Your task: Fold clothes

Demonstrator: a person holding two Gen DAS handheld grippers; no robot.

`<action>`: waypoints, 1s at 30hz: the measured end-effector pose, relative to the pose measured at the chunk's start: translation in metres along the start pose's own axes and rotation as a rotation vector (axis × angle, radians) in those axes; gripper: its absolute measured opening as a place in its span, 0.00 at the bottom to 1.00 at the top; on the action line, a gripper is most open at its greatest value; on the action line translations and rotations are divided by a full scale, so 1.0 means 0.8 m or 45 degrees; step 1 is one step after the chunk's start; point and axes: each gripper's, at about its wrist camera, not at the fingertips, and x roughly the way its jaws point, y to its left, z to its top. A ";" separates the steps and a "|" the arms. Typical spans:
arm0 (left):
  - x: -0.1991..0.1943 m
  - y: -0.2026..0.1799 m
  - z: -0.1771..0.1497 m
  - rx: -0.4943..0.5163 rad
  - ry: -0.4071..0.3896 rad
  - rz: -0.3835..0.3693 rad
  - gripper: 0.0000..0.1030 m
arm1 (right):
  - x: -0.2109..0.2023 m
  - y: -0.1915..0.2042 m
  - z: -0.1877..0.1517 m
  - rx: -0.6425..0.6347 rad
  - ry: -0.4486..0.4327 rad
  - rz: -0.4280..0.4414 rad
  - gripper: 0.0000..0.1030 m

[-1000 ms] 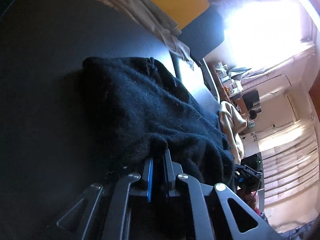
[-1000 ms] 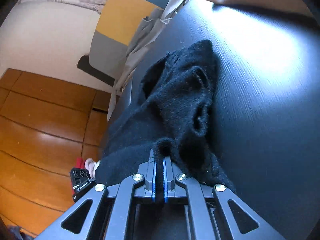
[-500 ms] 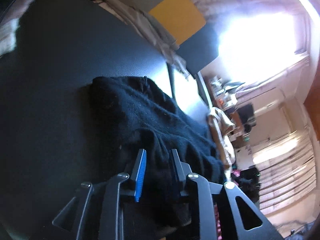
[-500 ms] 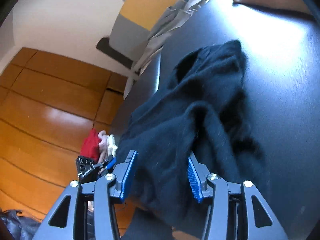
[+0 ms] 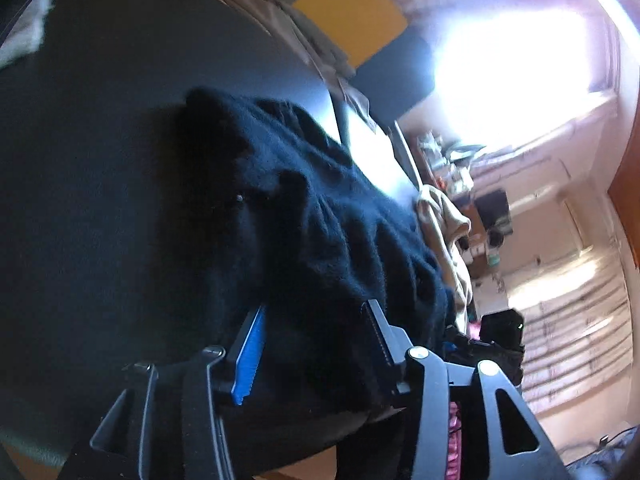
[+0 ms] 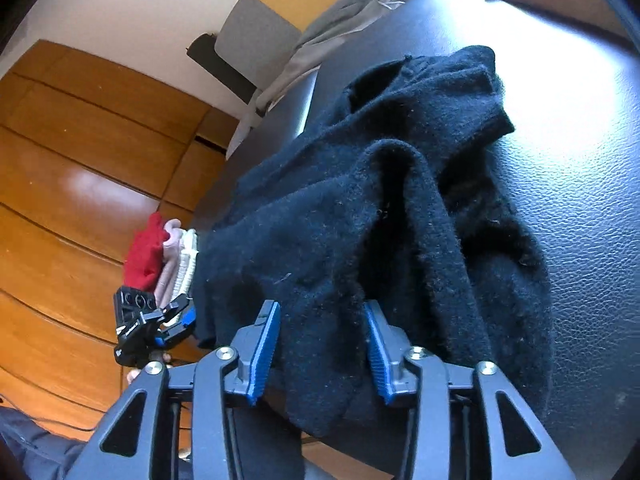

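A black knit garment lies bunched on the dark leather-textured table, its near end hanging over the table's front edge. In the right wrist view the garment shows rumpled folds. My left gripper is open, its jaws standing either side of the cloth's near edge. My right gripper is open too, jaws apart around the hanging cloth. The left gripper also shows in the right wrist view, at the garment's left end.
Red, pink and cream folded clothes sit beyond the table's left side. A beige garment lies near the black one's far end. Grey cloth drapes at the table's back edge, by a yellow and grey panel. Wooden floor lies below.
Both grippers were shut on the garment's near edge a second ago. Both have opened and let go, and the cloth has slumped onto the table and over its edge.
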 end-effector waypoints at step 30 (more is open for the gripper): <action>0.030 0.037 0.150 -0.394 -0.197 -0.095 0.22 | 0.007 -0.036 0.173 0.244 -0.262 0.119 0.49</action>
